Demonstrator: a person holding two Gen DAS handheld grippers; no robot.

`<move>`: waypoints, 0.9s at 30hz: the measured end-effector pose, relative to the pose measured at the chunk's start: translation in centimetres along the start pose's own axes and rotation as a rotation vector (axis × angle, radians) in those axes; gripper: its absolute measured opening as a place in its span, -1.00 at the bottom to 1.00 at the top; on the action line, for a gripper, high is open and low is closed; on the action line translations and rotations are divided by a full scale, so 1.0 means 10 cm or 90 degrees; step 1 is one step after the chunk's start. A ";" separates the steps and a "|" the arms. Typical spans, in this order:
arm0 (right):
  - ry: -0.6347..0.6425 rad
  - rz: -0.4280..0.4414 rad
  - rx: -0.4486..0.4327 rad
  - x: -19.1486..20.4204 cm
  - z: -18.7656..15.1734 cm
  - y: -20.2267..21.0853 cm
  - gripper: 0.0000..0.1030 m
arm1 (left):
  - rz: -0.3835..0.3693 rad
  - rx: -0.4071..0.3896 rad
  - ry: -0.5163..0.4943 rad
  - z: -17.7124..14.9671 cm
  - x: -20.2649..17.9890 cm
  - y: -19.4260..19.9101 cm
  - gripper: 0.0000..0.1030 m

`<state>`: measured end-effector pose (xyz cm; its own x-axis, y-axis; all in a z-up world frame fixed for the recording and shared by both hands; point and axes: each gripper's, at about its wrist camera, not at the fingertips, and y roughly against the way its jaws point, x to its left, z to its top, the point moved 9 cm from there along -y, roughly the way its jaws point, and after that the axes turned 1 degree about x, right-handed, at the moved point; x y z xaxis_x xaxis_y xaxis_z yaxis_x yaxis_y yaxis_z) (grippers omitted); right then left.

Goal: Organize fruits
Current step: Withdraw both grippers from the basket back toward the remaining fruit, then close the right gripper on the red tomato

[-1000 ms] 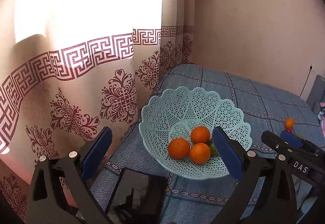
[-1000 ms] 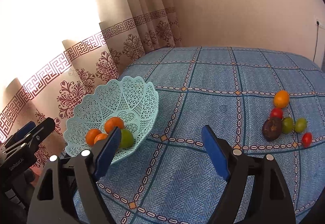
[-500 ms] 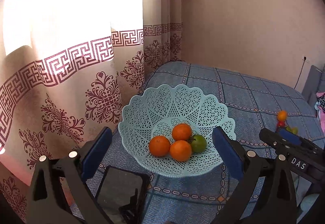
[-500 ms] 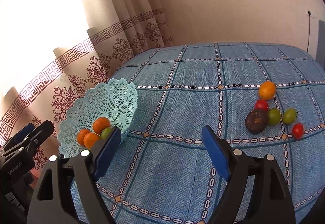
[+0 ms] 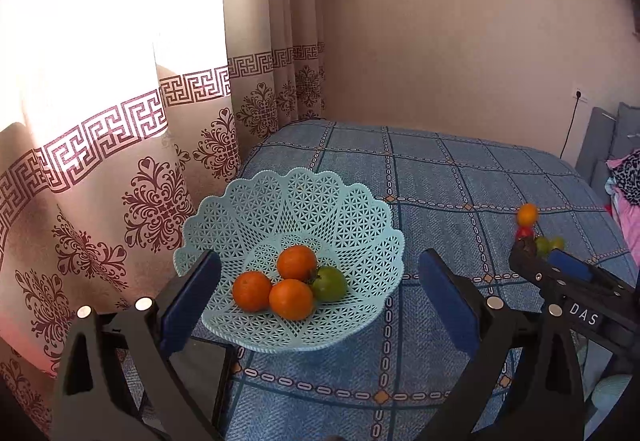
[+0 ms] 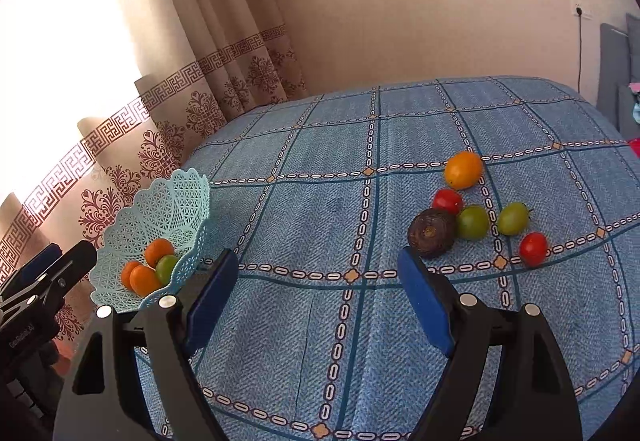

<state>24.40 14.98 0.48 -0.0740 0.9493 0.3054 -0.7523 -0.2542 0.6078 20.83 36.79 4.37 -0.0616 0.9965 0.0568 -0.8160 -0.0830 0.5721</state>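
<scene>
Your left gripper [image 5: 316, 291] hangs with its blue-padded jaws spread wide and nothing between them; through the gap sits the basket [image 5: 352, 209], pale turquoise plastic in a lace-like lattice with a scalloped rim, near the left edge of the bed. Inside it lie three oranges [image 5: 291, 299], round and matte, touching one another, and a glossy green tomato [image 5: 330, 283] pressed against their right side.

Your right gripper [image 6: 316, 289] is likewise spread apart and empty, poised above the bedspread [image 6: 320, 209], a blue woven cloth with a herringbone texture, crossed by dark grid lines and chain-link bands.

The loose fruit lies well apart from the basket, on the right of the bed. The right wrist view gives it clearly: an oval orange fruit [image 6: 463, 169] at the far end, a red tomato [image 6: 447, 200] just beside it, a dark, rough-skinned round fruit [image 6: 432, 232] touching a green tomato [image 6: 473, 222], a second green tomato [image 6: 513, 217] near that, and another red tomato [image 6: 533, 248] nearest you.

In the left wrist view that cluster is small and partly hidden behind the other gripper. Only this view shows a dark, flat glossy slab [image 5: 200, 365] below the basket's near rim; you cannot tell what it is. Patterned beige curtains [image 5: 132, 169] hang at left.
</scene>
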 end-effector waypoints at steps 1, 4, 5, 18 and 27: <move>-0.002 -0.004 -0.001 -0.05 0.00 0.01 0.58 | -0.002 0.000 -0.004 0.00 -0.03 0.00 0.94; -0.010 -0.018 -0.004 -0.21 -0.01 0.05 0.58 | -0.006 0.001 -0.015 0.01 -0.13 -0.01 0.94; -0.012 -0.023 -0.004 -0.27 -0.01 0.06 0.58 | -0.008 0.000 -0.018 0.01 -0.15 0.00 0.94; -0.056 -0.111 -0.008 -1.12 -0.13 0.29 0.58 | -0.062 0.032 -0.044 -0.04 -0.68 -0.16 0.94; -0.046 -0.162 -0.008 -1.55 -0.12 0.31 0.57 | -0.080 0.047 -0.090 -0.10 -1.14 -0.35 0.94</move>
<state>22.40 -0.29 -3.23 0.1657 0.9666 0.1955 -0.7486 -0.0058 0.6630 23.83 25.77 0.94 0.1235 0.9880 0.0931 -0.7675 0.0356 0.6401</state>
